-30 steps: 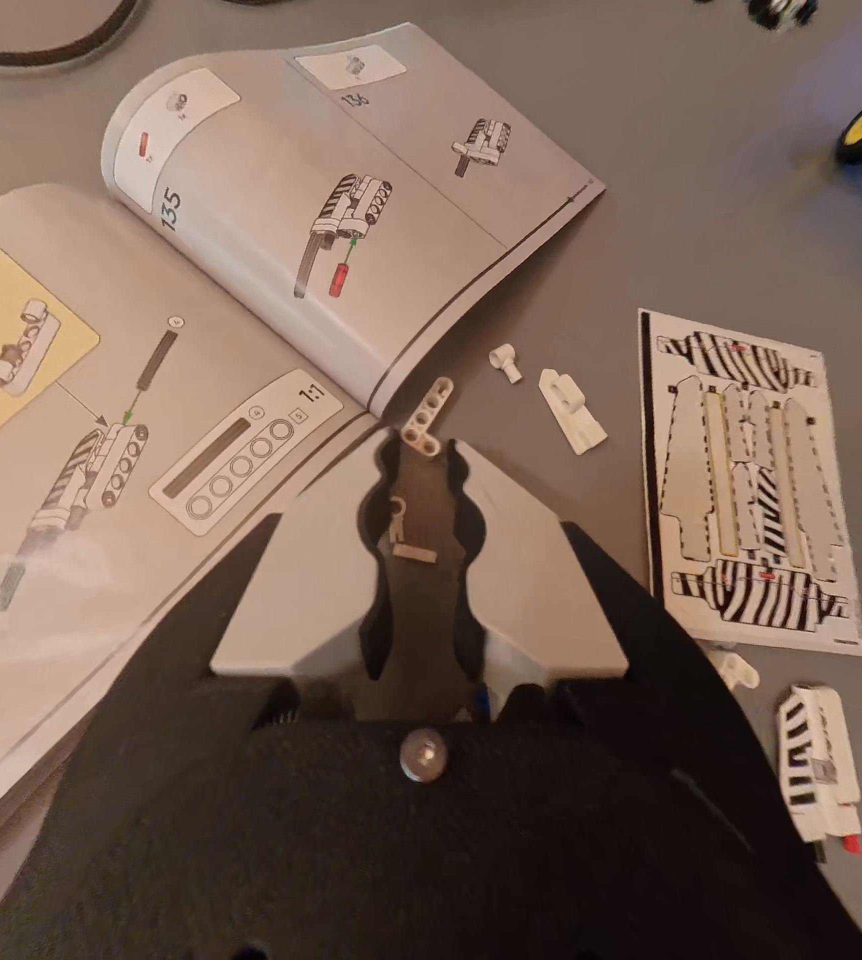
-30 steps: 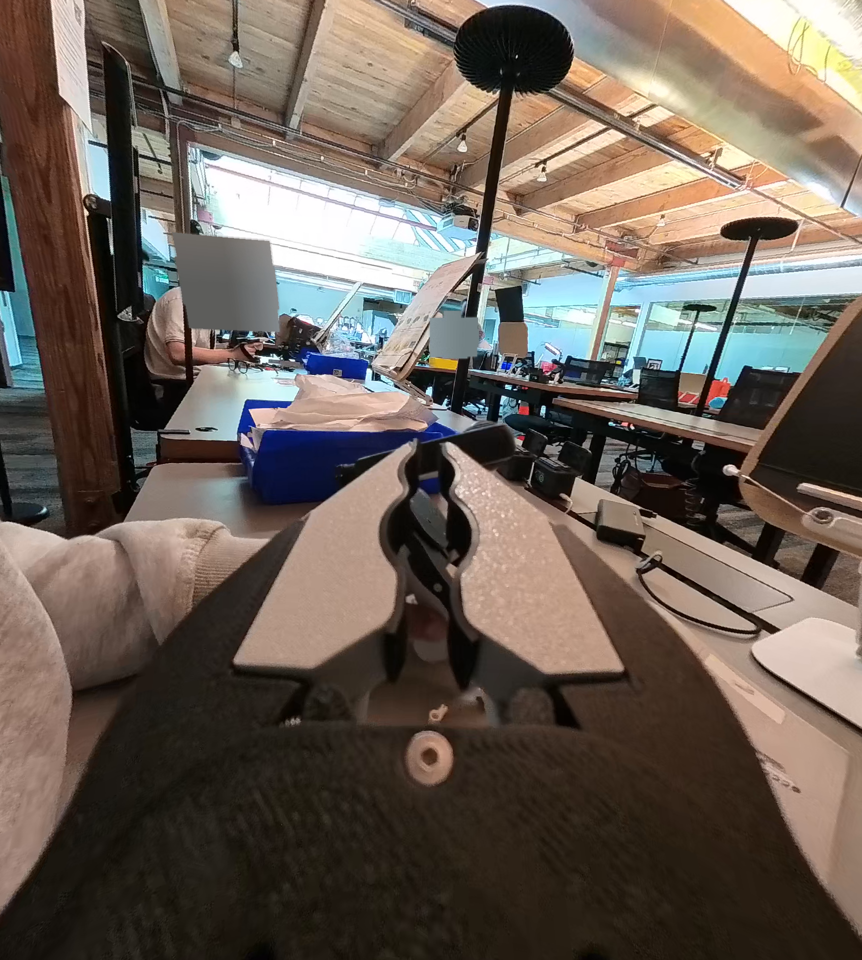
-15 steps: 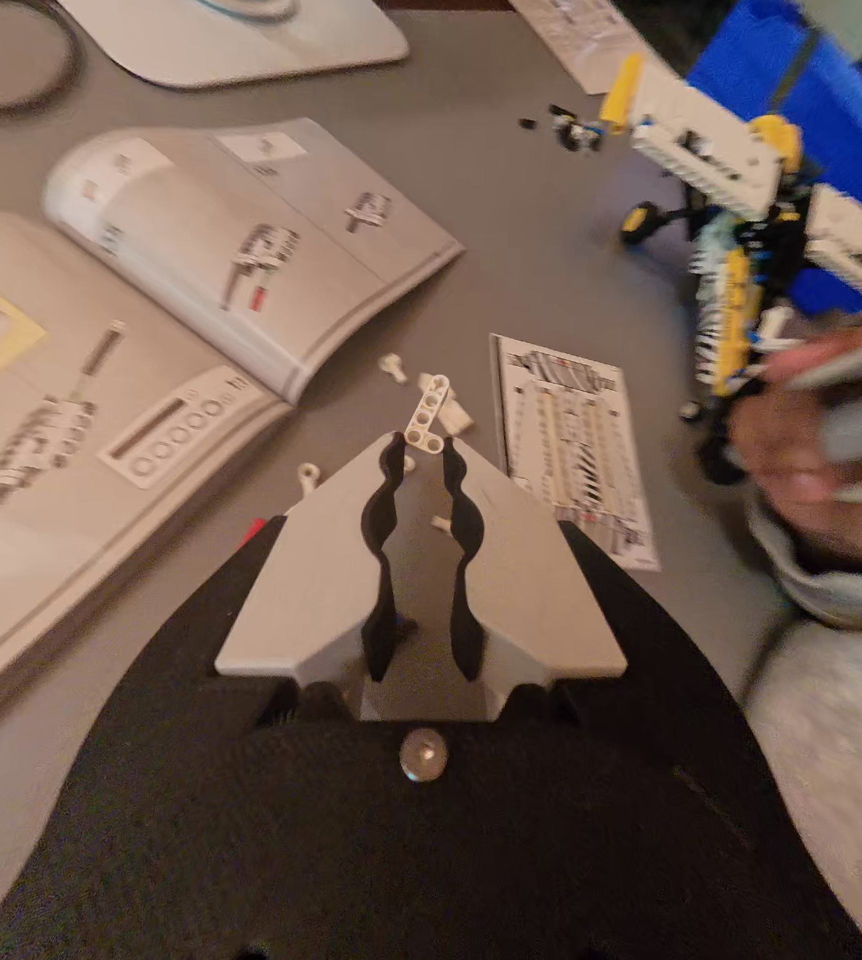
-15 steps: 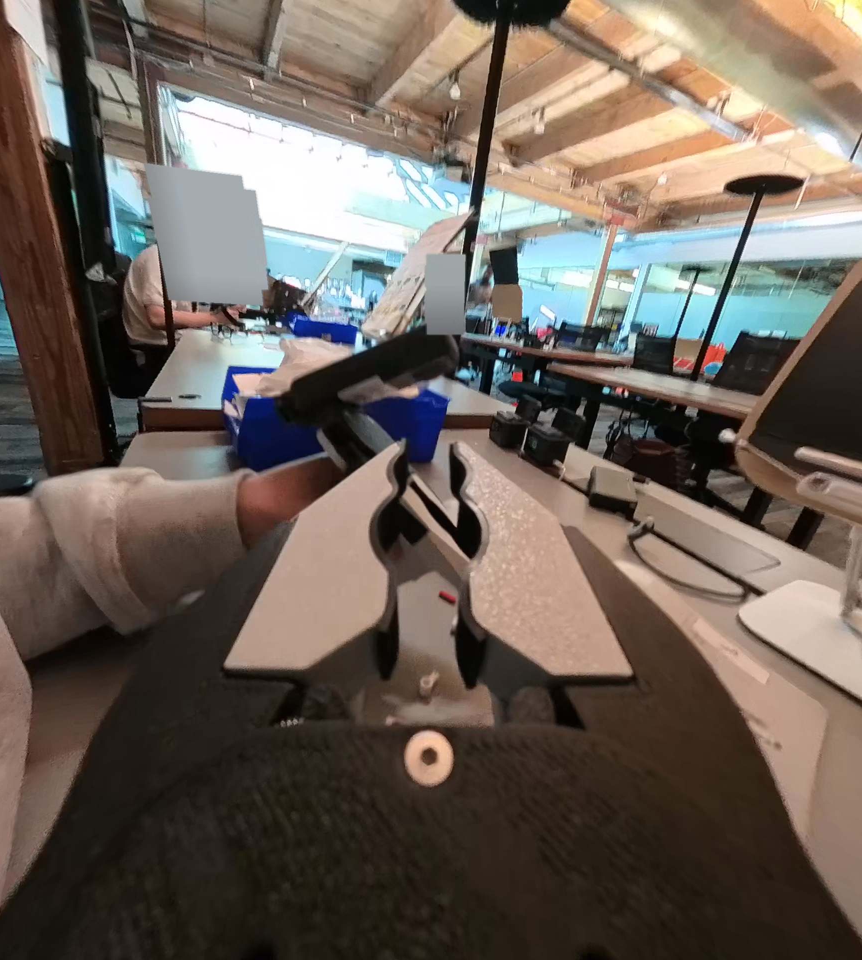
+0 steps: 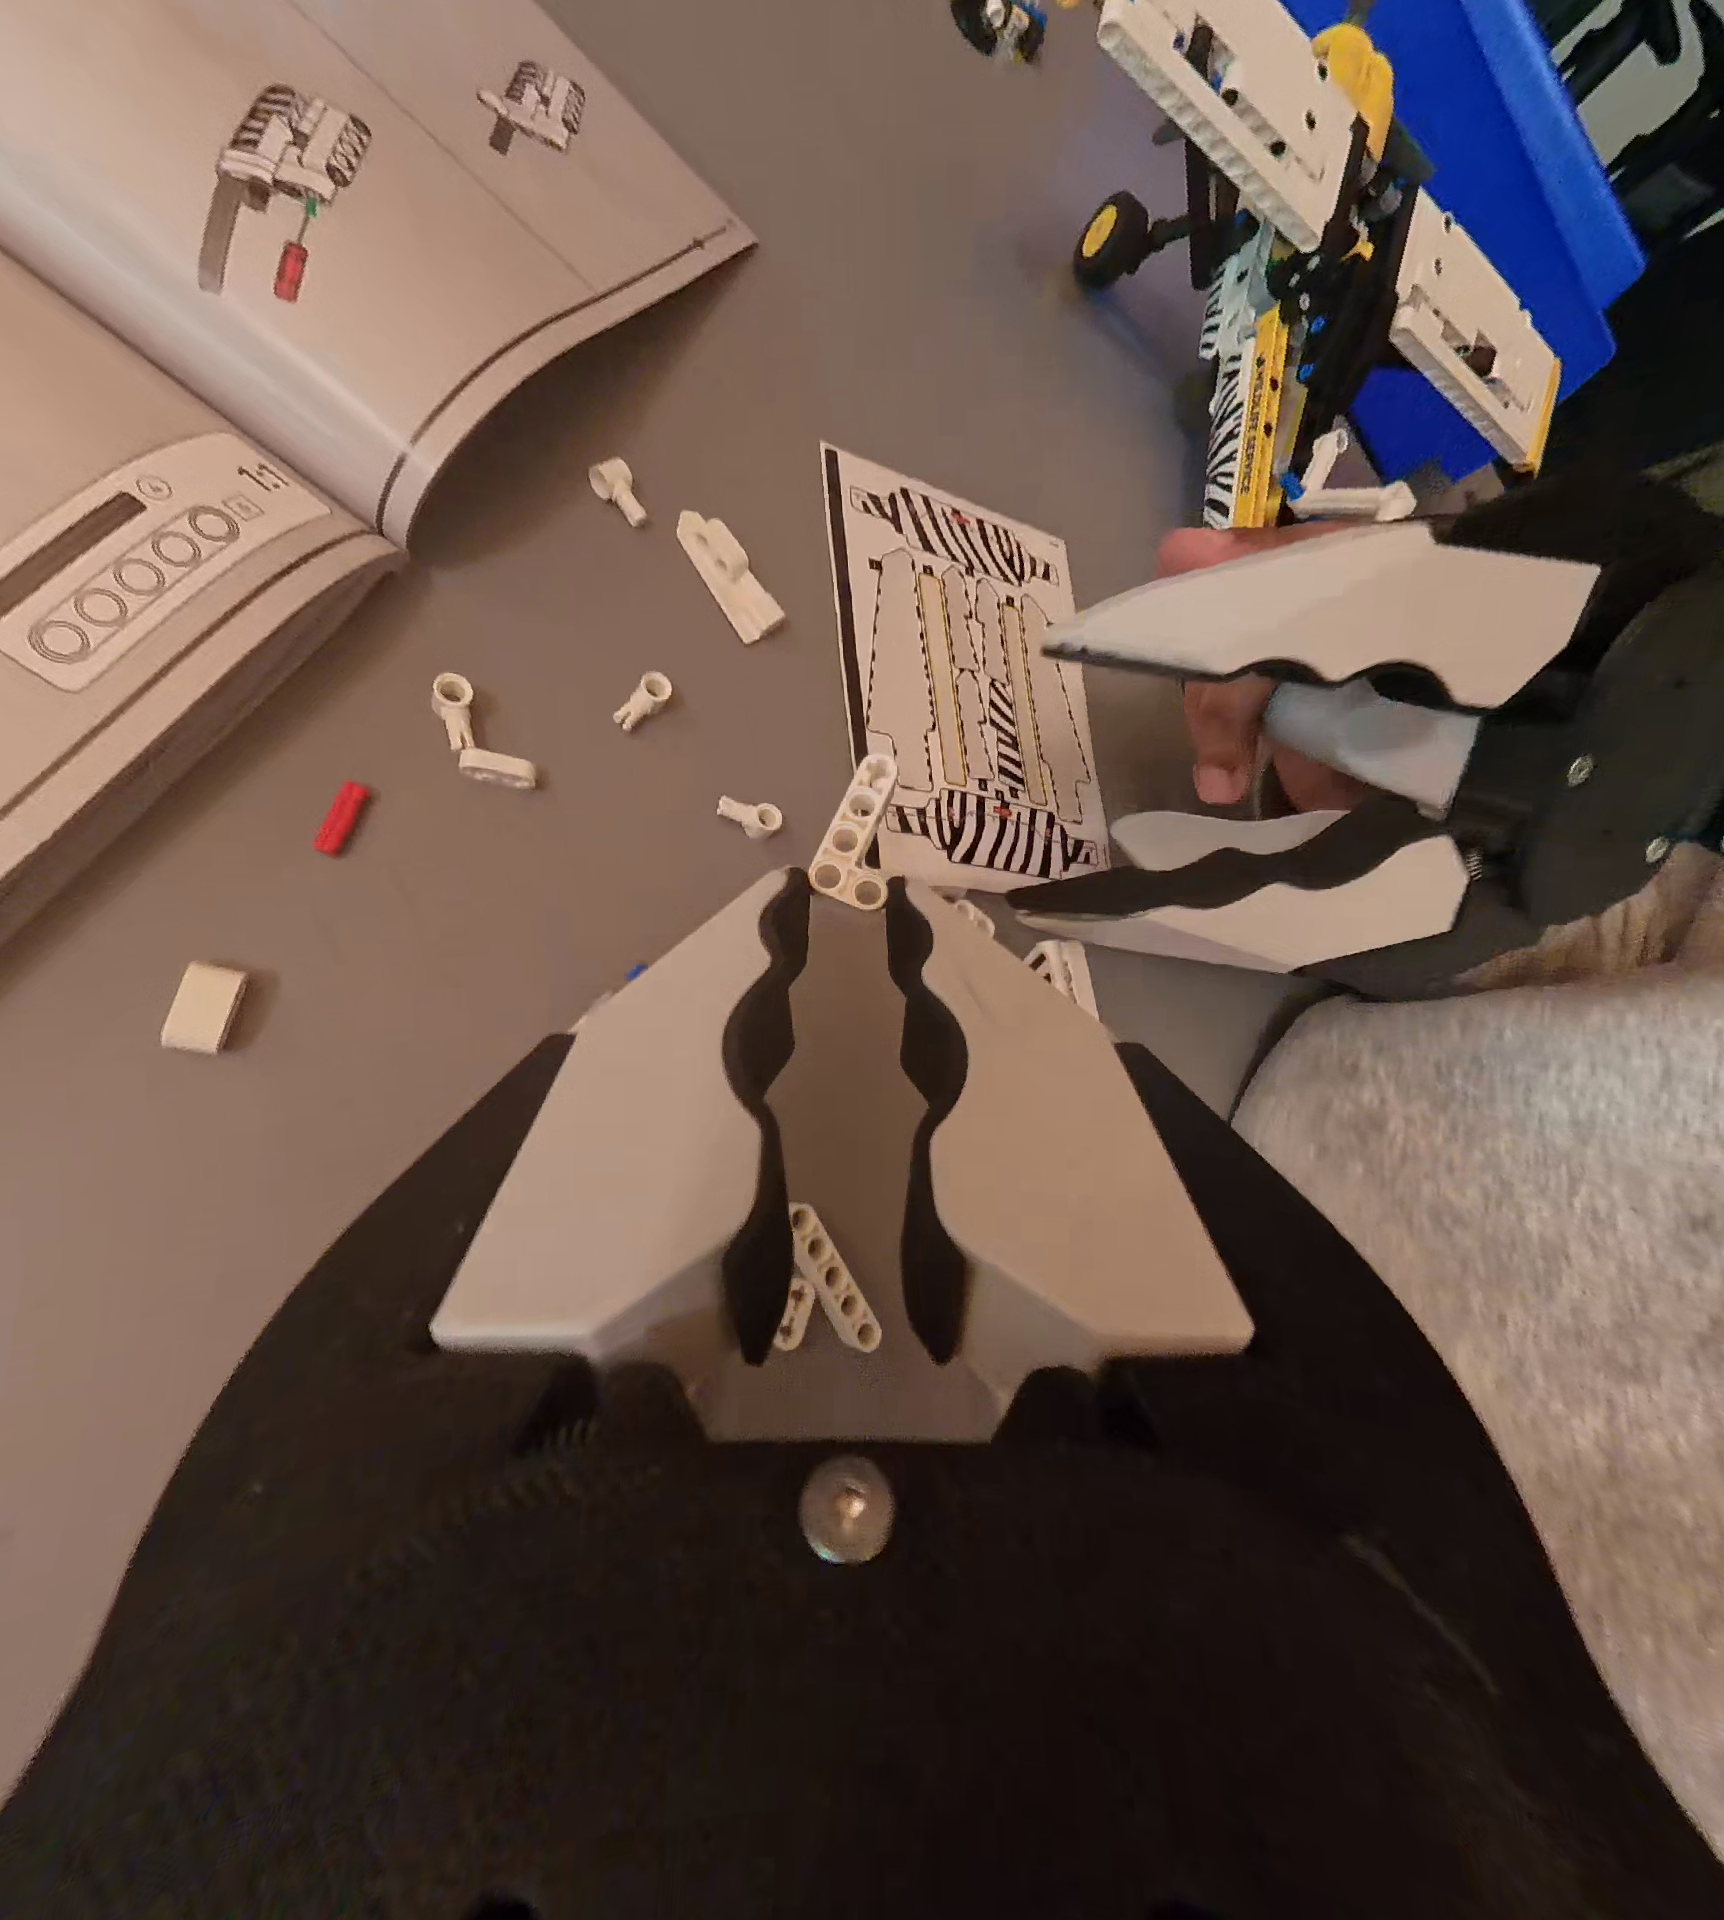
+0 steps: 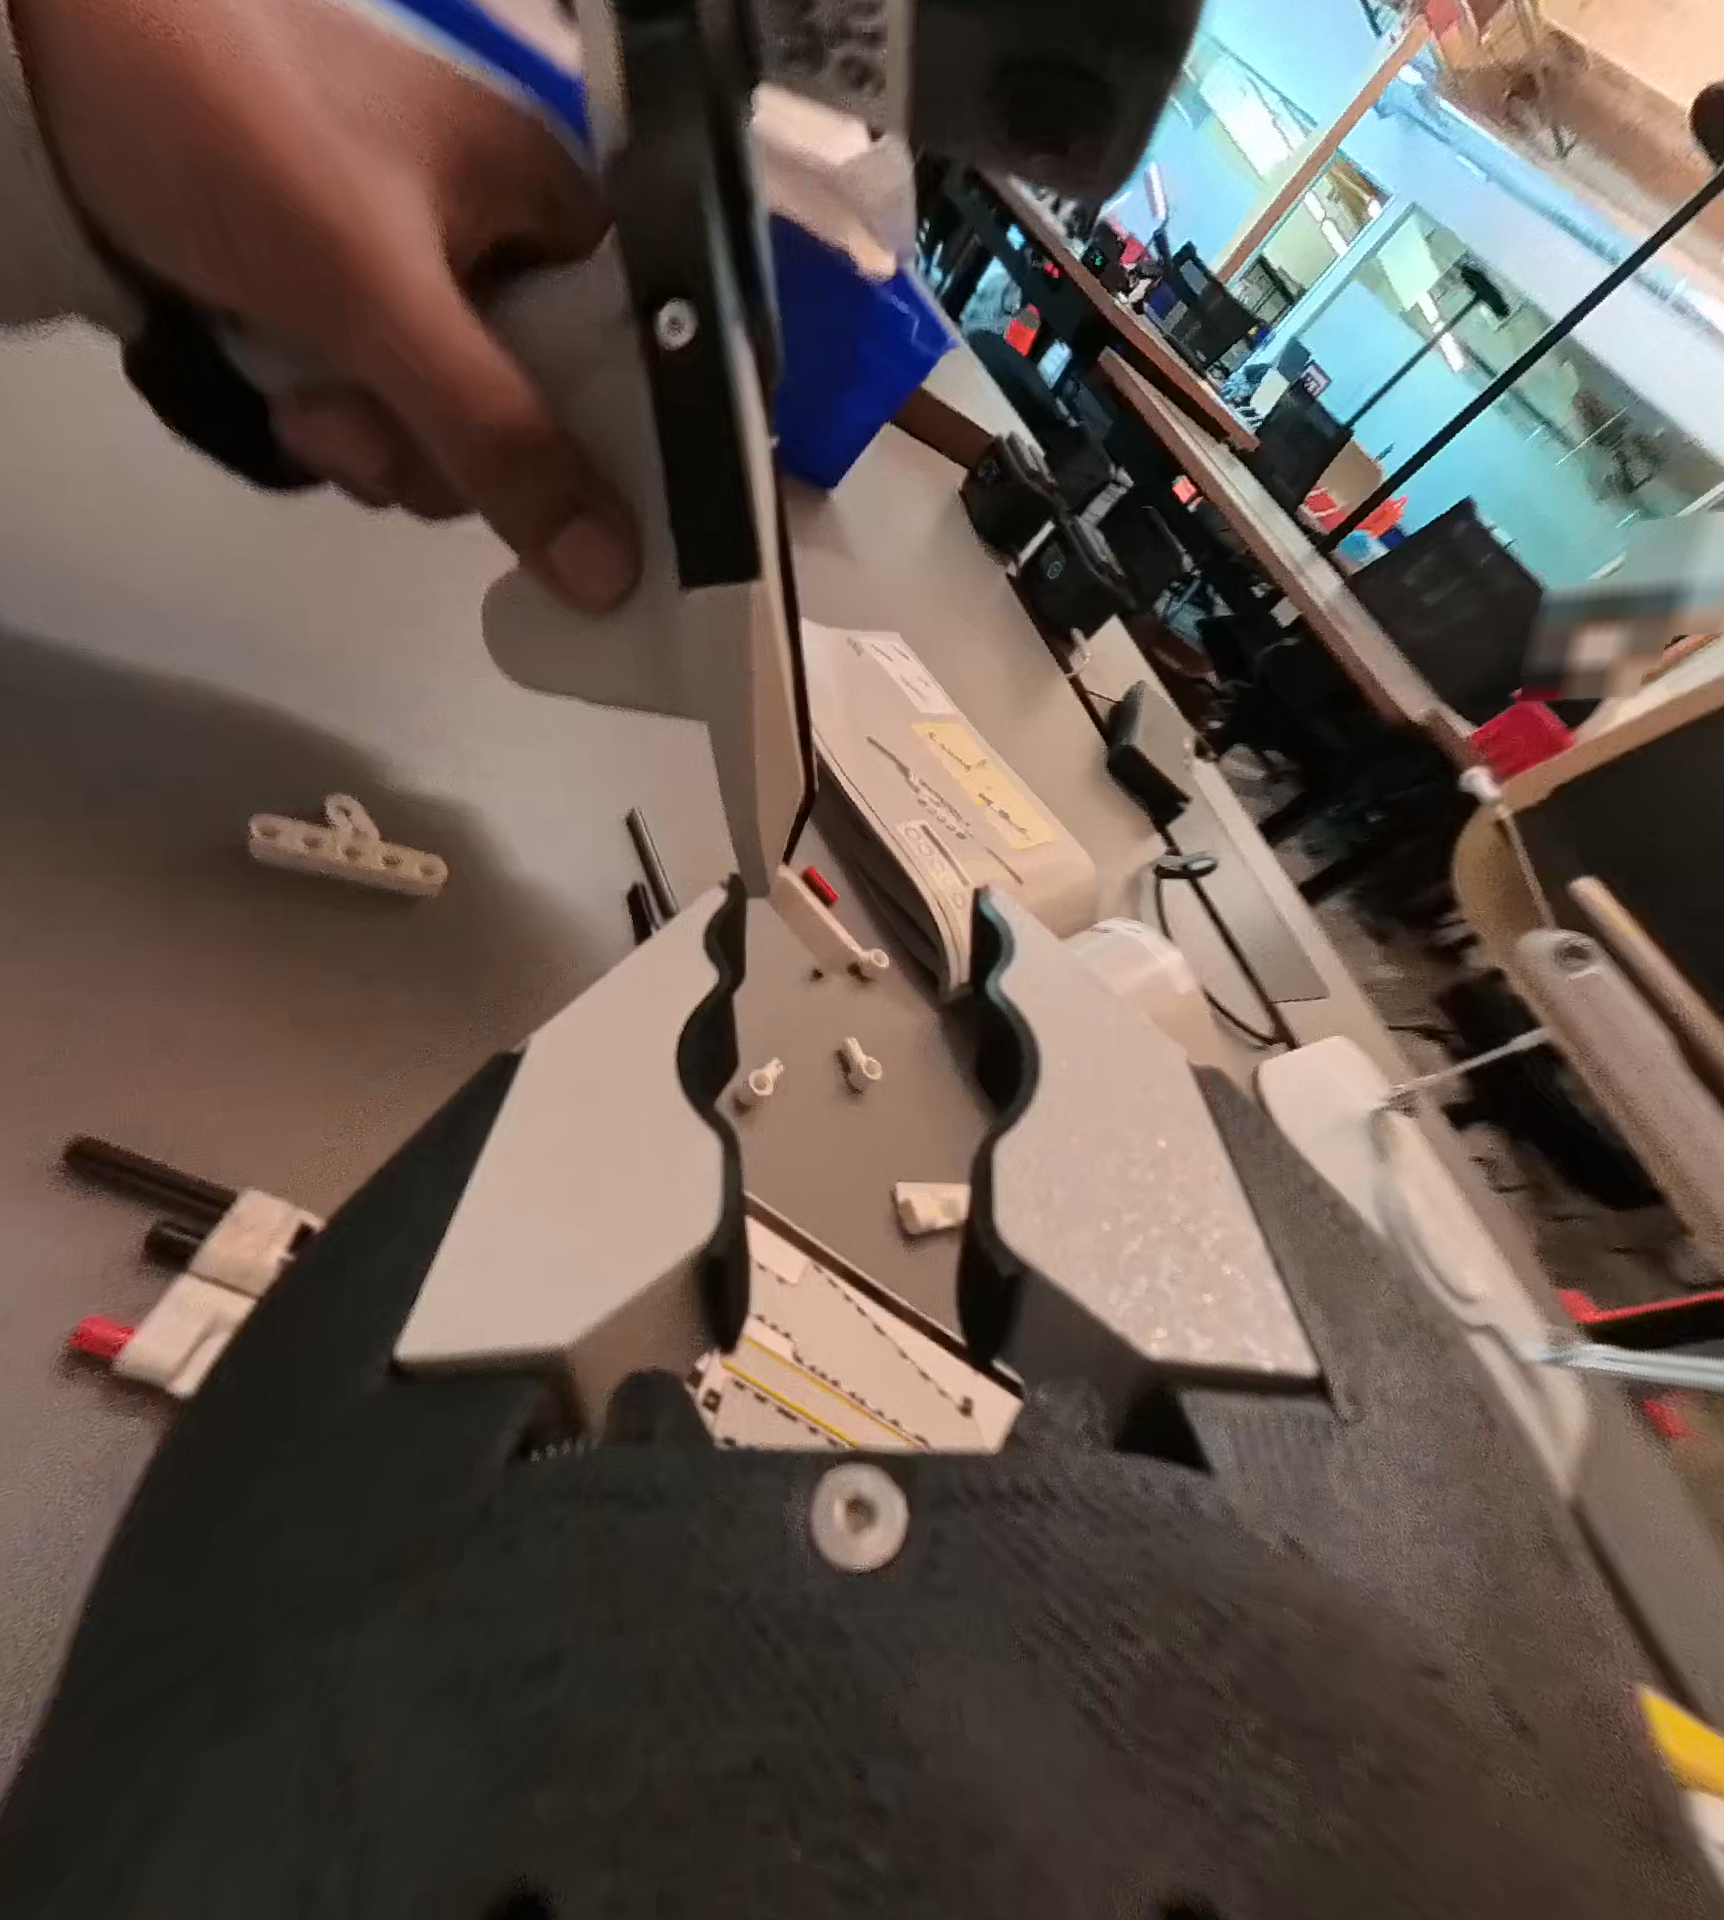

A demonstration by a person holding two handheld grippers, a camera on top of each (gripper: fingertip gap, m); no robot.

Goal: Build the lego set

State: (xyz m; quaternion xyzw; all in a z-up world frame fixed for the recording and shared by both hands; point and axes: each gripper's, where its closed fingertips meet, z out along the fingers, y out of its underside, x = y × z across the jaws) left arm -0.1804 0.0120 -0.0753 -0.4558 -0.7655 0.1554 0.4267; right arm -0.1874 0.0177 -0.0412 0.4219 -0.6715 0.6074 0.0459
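My left gripper (image 5: pixel 847 896) is shut on a small white L-shaped beam (image 5: pixel 853 836), held at its tips above the grey table. My right gripper (image 6: pixel 858 902) is open and empty. It also shows in the left wrist view (image 5: pixel 1034 774), coming in from the right with its tips close to the beam. In the right wrist view the left gripper (image 6: pixel 770 878) reaches down from above, with the white beam (image 6: pixel 827 920) just ahead of my open jaws. The partly built white, yellow and black model (image 5: pixel 1336 260) stands at the far right.
An open instruction booklet (image 5: pixel 214 312) lies at the left and a zebra sticker sheet (image 5: pixel 962 675) in the middle. Loose white connectors (image 5: pixel 451 707), a white panel (image 5: pixel 730 577), a red pin (image 5: pixel 342 818) and a white tile (image 5: pixel 203 1006) are scattered. A blue bin (image 5: pixel 1523 208) stands behind the model. White beams (image 6: pixel 349 847) and a zebra subassembly (image 6: pixel 203 1288) lie at the left. Less than 4 cm separates the two grippers' tips.
My right gripper has swung down from facing across the room to the table, opened wider and come beside the left gripper's tips. My left gripper has pulled back higher, still holding the beam.
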